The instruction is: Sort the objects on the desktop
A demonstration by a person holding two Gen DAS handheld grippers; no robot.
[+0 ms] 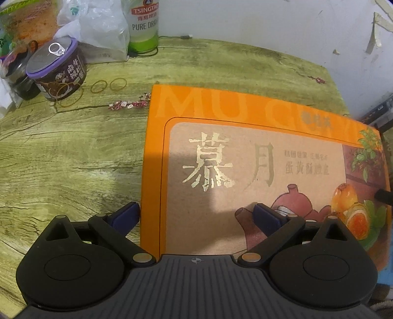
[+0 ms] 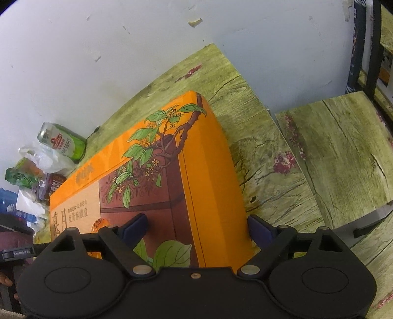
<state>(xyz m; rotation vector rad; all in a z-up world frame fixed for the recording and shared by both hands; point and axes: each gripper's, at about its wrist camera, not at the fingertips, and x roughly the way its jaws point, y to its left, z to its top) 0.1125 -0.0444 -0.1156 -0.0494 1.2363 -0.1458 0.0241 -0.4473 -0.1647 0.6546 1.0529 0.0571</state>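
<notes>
A large orange gift box (image 1: 258, 157) with gold Chinese characters lies flat on the green wood-grain table (image 1: 61, 152). My left gripper (image 1: 196, 213) is open and straddles the box's left near edge, one finger beside the box, the other over its lid. The box also shows in the right wrist view (image 2: 196, 171). My right gripper (image 2: 196, 225) is open and straddles the box's right edge, left finger over the lid, right finger beside the side wall. Neither gripper holds anything.
At the back left stand a purple-lidded can (image 1: 57, 68), a dark jar (image 1: 17, 73), a plastic bag (image 1: 98, 29), a snack bag (image 1: 29, 19) and a green Tsingtao beer can (image 1: 143, 24). Rubber bands (image 1: 108, 84) lie near them. A second table (image 2: 343, 152) adjoins on the right.
</notes>
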